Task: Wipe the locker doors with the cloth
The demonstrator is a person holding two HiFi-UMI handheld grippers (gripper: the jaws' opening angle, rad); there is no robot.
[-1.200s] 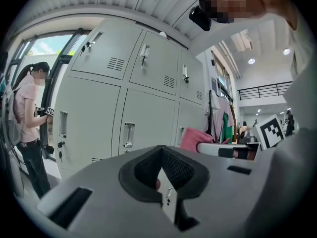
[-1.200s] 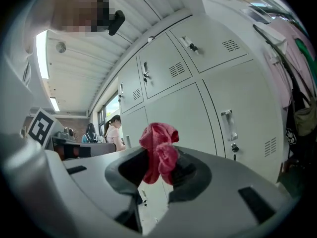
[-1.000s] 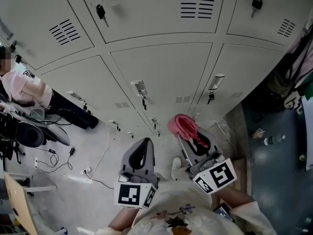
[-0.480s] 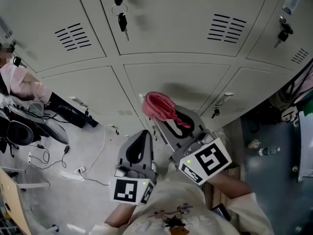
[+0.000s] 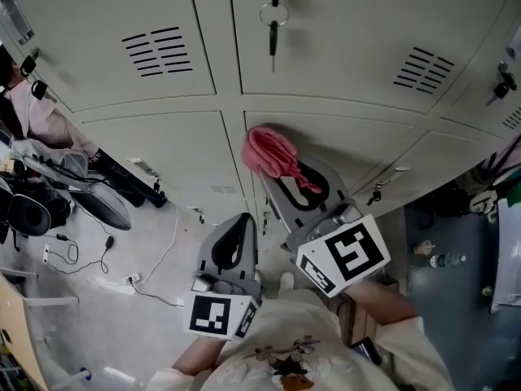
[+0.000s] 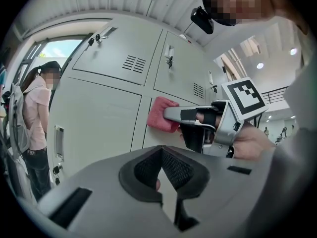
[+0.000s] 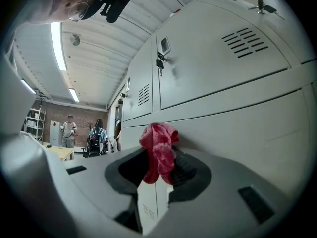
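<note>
A: Right hand-held gripper (image 5: 279, 172)?

B: Pinching the pink cloth (image 5: 271, 151). It's bunched at the jaw tips, with a tail hanging down between them in the right gripper view (image 7: 158, 150).

A: Where's the cloth?

B: On the middle-row locker door (image 5: 358, 149), at its top left corner. In the left gripper view it looks pressed flat on the panel (image 6: 162, 114).

A: Left hand-held gripper (image 5: 240, 228)?

B: Jaws pressed together with nothing in them. It's held low and apart from the lockers.

A: Progress?

B: Mid-wipe, I'd say. There are no streaks or damp marks on any door, so I can't tell which ones are done. Best guess is that most of this door is left, plus the neighbours.

A: Edges?

B: The vertical seam is just left of the cloth and the horizontal seam just above it. The upper door's key (image 5: 273, 24) dangles above and could snag on an upward stroke. This door's own latch (image 5: 379, 191) sits at the lower right.

A: Room?

B: Bare panel runs right and down from the cloth, so that's the easy direction. The left door (image 5: 163, 157) is also clear. A person (image 6: 35, 114) stands by the lockers well off to the left, out of the way.
</note>
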